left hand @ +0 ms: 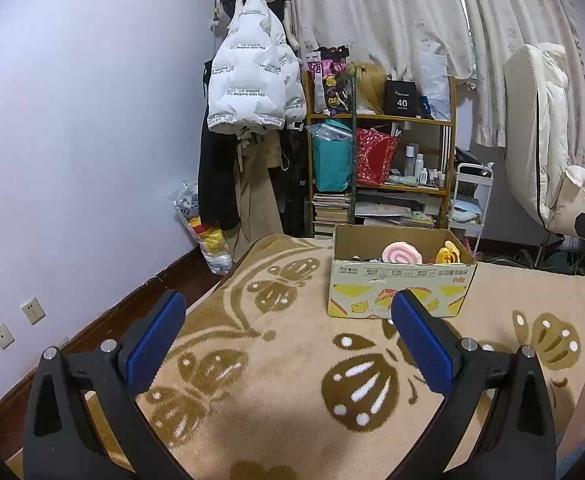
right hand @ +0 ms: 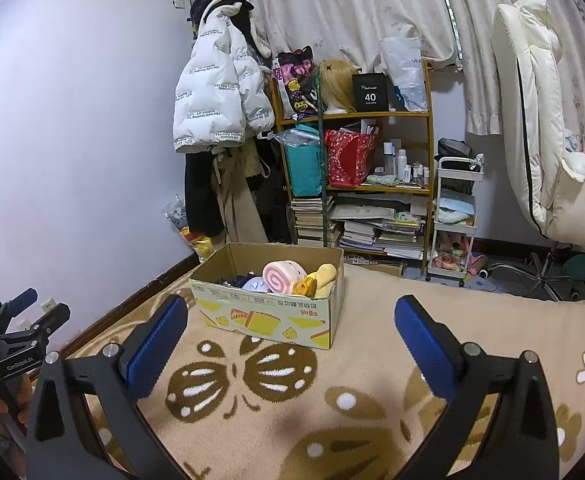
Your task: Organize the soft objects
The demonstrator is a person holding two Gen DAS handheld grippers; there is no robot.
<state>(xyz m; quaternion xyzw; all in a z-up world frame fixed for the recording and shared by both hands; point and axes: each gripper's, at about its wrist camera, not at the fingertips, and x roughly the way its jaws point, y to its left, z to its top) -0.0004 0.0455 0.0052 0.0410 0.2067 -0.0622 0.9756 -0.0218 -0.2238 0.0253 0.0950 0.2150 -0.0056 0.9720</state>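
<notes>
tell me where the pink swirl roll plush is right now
The pink swirl roll plush sits inside the open cardboard box on the blanket, ahead of both grippers, with a yellow plush just to its right.

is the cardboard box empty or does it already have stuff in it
Not empty. The open-topped cardboard box holds a pink swirl plush, a yellow plush and darker items.

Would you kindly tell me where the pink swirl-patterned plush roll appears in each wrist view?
Left wrist: the pink swirl-patterned plush roll sits right of centre, inside the open cardboard box.
Right wrist: the roll lies near the middle, in the same box.
Shared landmark: the wooden shelf behind the box.
</notes>
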